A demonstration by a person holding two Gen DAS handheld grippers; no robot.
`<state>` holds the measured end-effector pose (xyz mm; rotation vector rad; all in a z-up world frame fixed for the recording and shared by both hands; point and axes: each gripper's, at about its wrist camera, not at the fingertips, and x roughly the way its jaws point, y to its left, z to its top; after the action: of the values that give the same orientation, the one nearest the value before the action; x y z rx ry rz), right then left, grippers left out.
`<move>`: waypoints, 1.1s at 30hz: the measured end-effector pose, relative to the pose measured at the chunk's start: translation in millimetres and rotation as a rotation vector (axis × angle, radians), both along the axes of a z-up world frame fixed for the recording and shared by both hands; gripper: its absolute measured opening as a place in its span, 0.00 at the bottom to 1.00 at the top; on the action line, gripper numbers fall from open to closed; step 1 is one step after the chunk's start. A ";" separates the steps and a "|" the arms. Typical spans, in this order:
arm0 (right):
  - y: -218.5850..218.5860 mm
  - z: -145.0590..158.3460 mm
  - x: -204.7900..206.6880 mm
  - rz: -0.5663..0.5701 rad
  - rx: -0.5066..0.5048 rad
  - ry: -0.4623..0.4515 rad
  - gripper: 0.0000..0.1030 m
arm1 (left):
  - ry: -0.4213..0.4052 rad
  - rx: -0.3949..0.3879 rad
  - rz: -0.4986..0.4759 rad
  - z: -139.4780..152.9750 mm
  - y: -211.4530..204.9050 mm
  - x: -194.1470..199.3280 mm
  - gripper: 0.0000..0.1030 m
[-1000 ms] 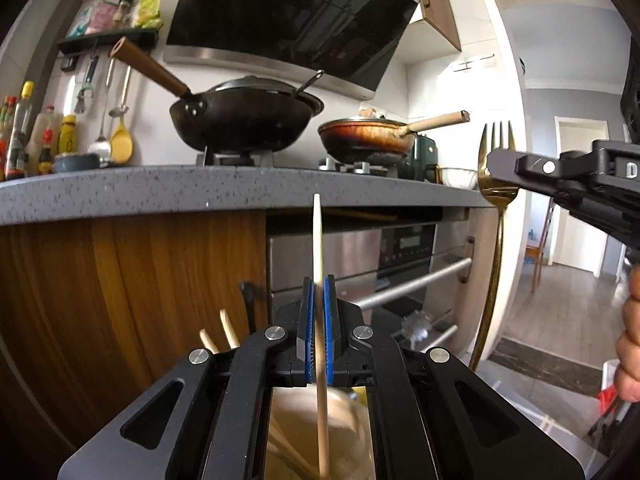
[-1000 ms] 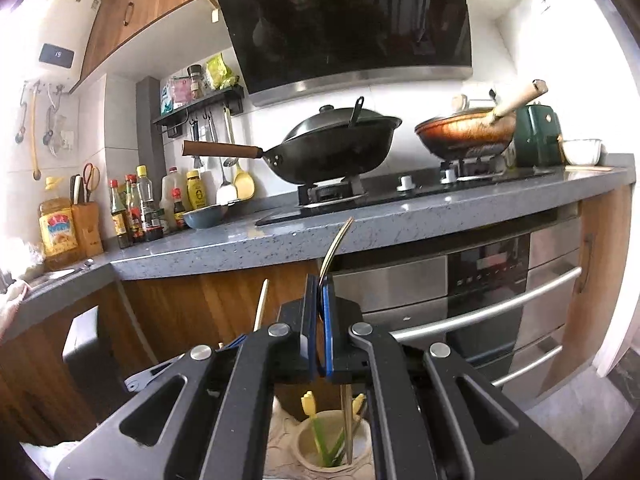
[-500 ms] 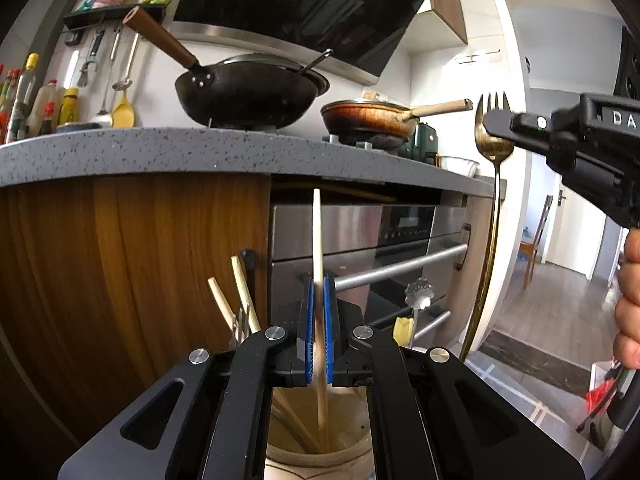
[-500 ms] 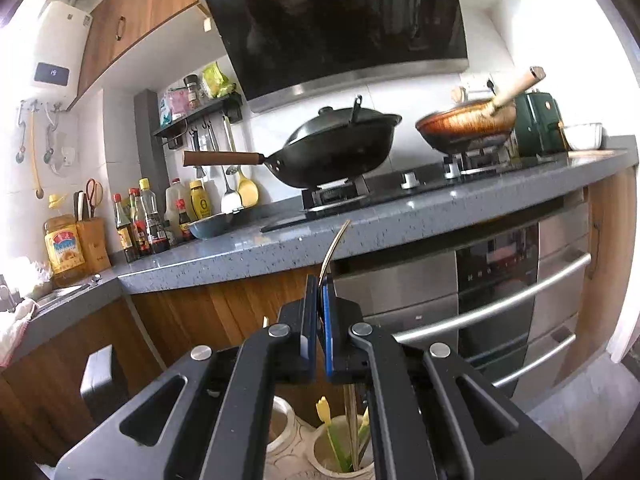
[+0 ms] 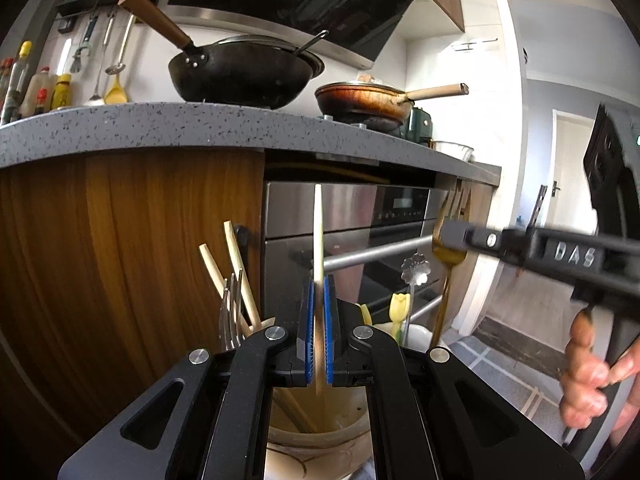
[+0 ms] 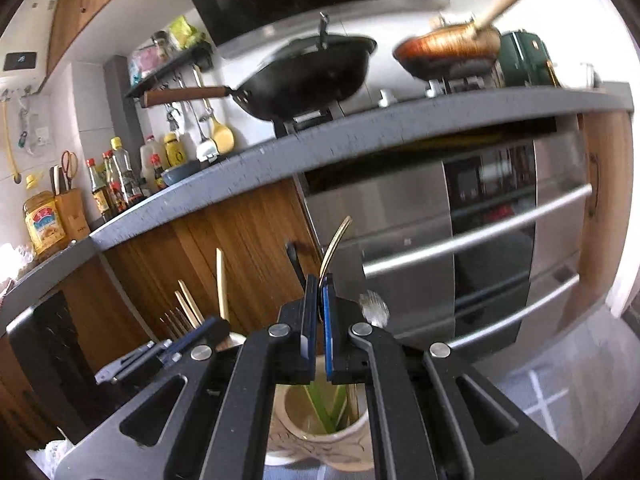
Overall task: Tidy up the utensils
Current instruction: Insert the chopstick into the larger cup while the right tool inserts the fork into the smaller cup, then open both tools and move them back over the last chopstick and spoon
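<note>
While my left gripper [image 5: 318, 332] clamps a pale wooden chopstick [image 5: 318, 236] over a beige holder [image 5: 320, 436] | my right gripper [image 6: 319, 328] pinches a gold metal fork [image 6: 334, 246]

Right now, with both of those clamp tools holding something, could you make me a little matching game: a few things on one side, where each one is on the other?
Things:
1. pale chopstick
2. gold fork
3. black wok
4. silver fork

Places:
A. on the stove, upon the counter
B. clamped in the right gripper
C. standing loose in a holder, left of the left gripper
D. clamped in the left gripper

Pairs: 1-D, 2-B, 3-A, 4-C
</note>
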<state>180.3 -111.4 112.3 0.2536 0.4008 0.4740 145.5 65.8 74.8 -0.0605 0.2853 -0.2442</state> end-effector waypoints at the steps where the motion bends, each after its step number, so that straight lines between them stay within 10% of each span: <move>1: -0.2 -1.4 -0.3 -0.001 0.002 -0.002 0.02 | 0.004 0.000 0.000 -0.3 0.1 0.4 0.05; 18: -1.5 -2.2 3.3 -0.028 -0.003 0.009 0.13 | 0.053 0.016 -0.020 -8.6 -2.7 7.3 0.05; 26: -6.6 3.8 -1.8 -0.019 0.009 0.012 0.35 | 0.046 -0.003 -0.027 -0.8 -4.4 2.4 0.18; 33: -26.6 18.8 -25.2 -0.030 0.007 0.003 0.59 | 0.041 0.005 -0.032 21.8 -11.5 -16.8 0.56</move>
<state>155.0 -138.1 131.1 0.2673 0.3980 0.4455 128.8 54.3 96.6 -0.0564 0.3274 -0.2744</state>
